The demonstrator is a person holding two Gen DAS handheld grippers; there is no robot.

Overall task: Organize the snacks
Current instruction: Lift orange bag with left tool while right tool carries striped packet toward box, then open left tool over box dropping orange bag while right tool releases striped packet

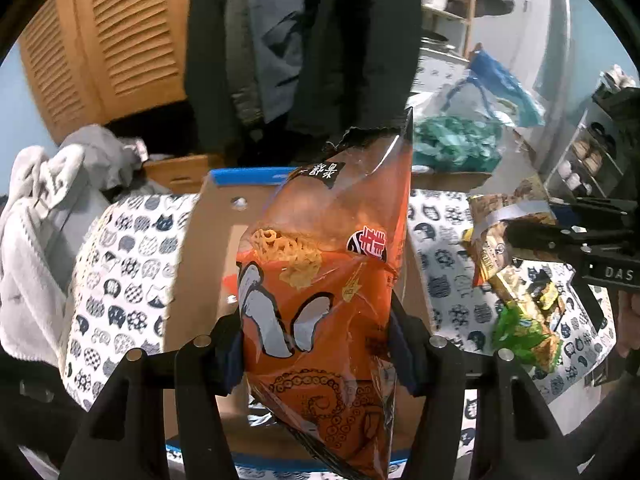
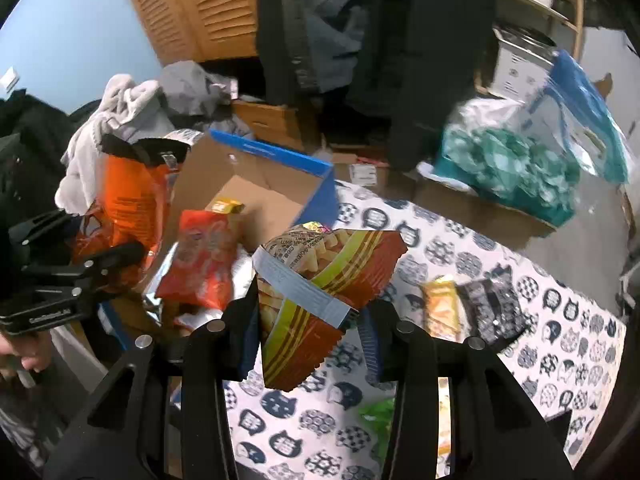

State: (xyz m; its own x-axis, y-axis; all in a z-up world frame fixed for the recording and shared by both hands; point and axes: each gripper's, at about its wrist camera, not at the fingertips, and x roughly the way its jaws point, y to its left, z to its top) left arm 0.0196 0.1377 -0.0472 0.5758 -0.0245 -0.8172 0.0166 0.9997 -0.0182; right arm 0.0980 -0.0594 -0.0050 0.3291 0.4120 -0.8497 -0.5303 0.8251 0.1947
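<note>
My left gripper (image 1: 316, 344) is shut on an orange snack bag (image 1: 324, 280) and holds it upright over the open cardboard box (image 1: 208, 248). The bag also shows in the right wrist view (image 2: 128, 200), at the box's left side. My right gripper (image 2: 308, 320) is shut on a red and yellow snack bag with a grey tape band (image 2: 320, 292), held above the cat-print cloth just right of the box (image 2: 256, 184). That bag and gripper also show in the left wrist view (image 1: 500, 248). A red snack bag (image 2: 200, 260) and a small yellow pack (image 2: 228, 206) lie in the box.
On the cat-print cloth (image 2: 560, 360) lie a yellow pack (image 2: 440, 308), a black patterned pack (image 2: 492, 304) and a green bag (image 2: 376, 412). Grey clothes (image 2: 128, 112) pile at the left. A bag of teal items (image 2: 508, 164) sits behind. Dark coats (image 1: 304, 40) hang at the back.
</note>
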